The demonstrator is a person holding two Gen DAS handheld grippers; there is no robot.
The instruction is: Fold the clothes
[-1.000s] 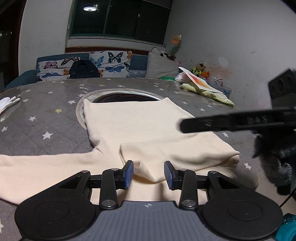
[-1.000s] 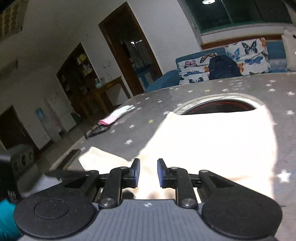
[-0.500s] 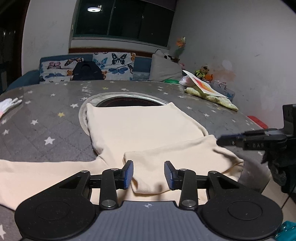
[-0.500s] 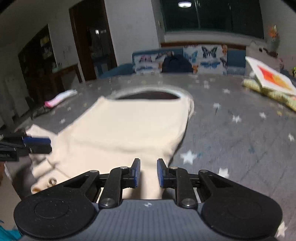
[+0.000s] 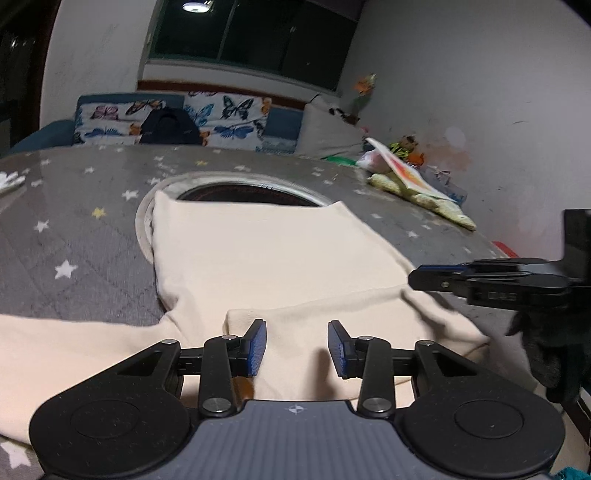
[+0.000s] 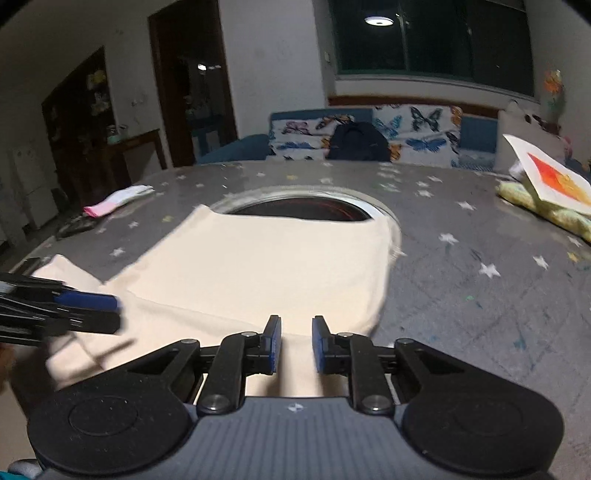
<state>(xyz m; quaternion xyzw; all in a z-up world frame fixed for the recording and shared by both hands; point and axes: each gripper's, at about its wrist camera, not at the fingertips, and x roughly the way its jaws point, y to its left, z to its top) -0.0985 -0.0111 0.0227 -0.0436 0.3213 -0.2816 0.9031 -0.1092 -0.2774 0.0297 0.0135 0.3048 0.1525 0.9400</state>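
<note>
Grey star-print table (image 5: 85,236) takes up most of the scene, with a cream shirt (image 5: 266,258) spread flat across the middle, one sleeve folded over. Left gripper (image 5: 296,349) hovers at the near edge, jaws wide apart, holding nothing. Right gripper (image 6: 296,345) has a narrower gap, also holding nothing.

Right hand-held gripper (image 6: 296,345) swung from left sleeve to shirt's (image 6: 280,266) right side.

dim room; ceiling lamp (image 6: 379,20) glare — fisheye-bent edges; slight blur
</note>
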